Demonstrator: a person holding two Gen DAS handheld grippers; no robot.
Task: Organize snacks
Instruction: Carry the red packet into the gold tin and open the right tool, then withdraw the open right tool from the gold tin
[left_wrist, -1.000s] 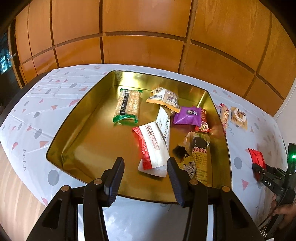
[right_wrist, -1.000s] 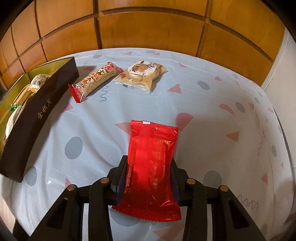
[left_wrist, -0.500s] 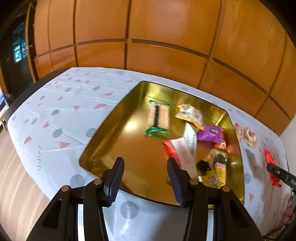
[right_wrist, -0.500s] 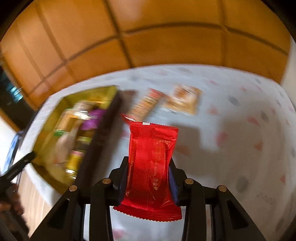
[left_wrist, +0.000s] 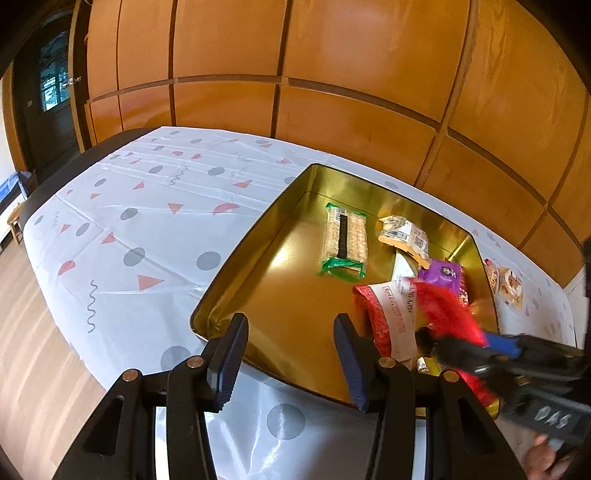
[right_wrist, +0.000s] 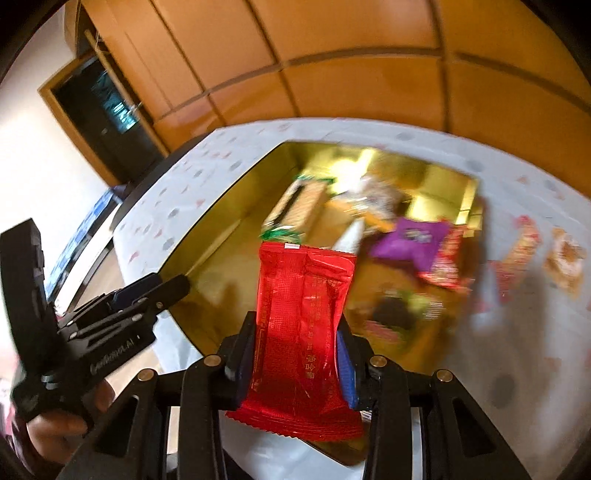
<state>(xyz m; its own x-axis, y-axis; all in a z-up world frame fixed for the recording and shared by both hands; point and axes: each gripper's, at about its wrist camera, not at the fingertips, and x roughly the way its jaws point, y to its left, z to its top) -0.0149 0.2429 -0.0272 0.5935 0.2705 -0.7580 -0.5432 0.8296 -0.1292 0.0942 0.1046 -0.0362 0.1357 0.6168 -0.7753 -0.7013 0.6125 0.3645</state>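
Nearest to me, the right gripper (right_wrist: 295, 354) has its 2 jaws pinched on the lower half of a red snack packet (right_wrist: 301, 332), the packet standing up between the pads and hanging over the near part of the gold tray (left_wrist: 236, 258). Just to its left, the left gripper (left_wrist: 290, 358) is held over the tray's near rim with its jaws parted and nothing between them. In the tray beyond lie a green-edged cracker pack (left_wrist: 345, 242), a white-and-red wrapper (left_wrist: 393, 314) and a purple pouch (left_wrist: 441, 275), crowded toward the right side. Further right, 2 more snacks (right_wrist: 537, 258) sit on the patterned tablecloth (left_wrist: 147, 221), outside the tray. I'd say this is the carry-to-tray step; next calls for lowering over the bare gold floor on the left and letting go.
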